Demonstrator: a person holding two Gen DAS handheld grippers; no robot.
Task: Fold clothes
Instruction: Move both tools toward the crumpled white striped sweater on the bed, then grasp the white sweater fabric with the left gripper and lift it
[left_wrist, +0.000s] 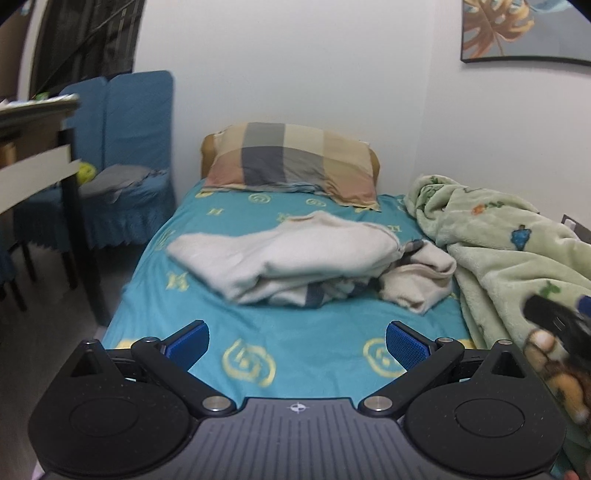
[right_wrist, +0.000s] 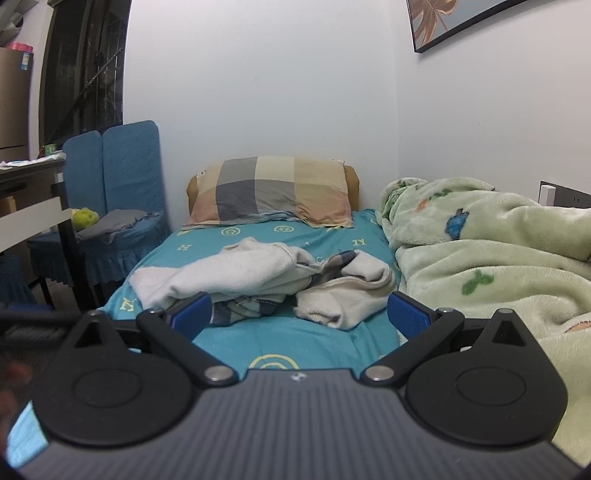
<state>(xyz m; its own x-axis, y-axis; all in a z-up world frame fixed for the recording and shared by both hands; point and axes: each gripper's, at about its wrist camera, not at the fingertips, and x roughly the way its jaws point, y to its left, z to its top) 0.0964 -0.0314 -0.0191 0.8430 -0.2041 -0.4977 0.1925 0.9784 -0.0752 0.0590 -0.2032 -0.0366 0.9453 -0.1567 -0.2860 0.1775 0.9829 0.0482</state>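
A crumpled cream garment (left_wrist: 295, 258) with dark blue and grey trim lies bunched in the middle of the bed on a teal sheet (left_wrist: 295, 350); it also shows in the right wrist view (right_wrist: 266, 280). My left gripper (left_wrist: 297, 345) is open and empty, hovering over the sheet short of the garment. My right gripper (right_wrist: 299, 314) is open and empty, low over the bed, with its blue pads (right_wrist: 192, 314) close to the garment's near edge. The right gripper's body shows blurred at the right edge of the left wrist view (left_wrist: 557, 317).
A checked pillow (left_wrist: 291, 162) lies at the head of the bed against the white wall. A green fleece blanket (left_wrist: 509, 251) is heaped along the bed's right side. A blue covered chair (left_wrist: 122, 177) and a table (left_wrist: 33, 155) stand left of the bed.
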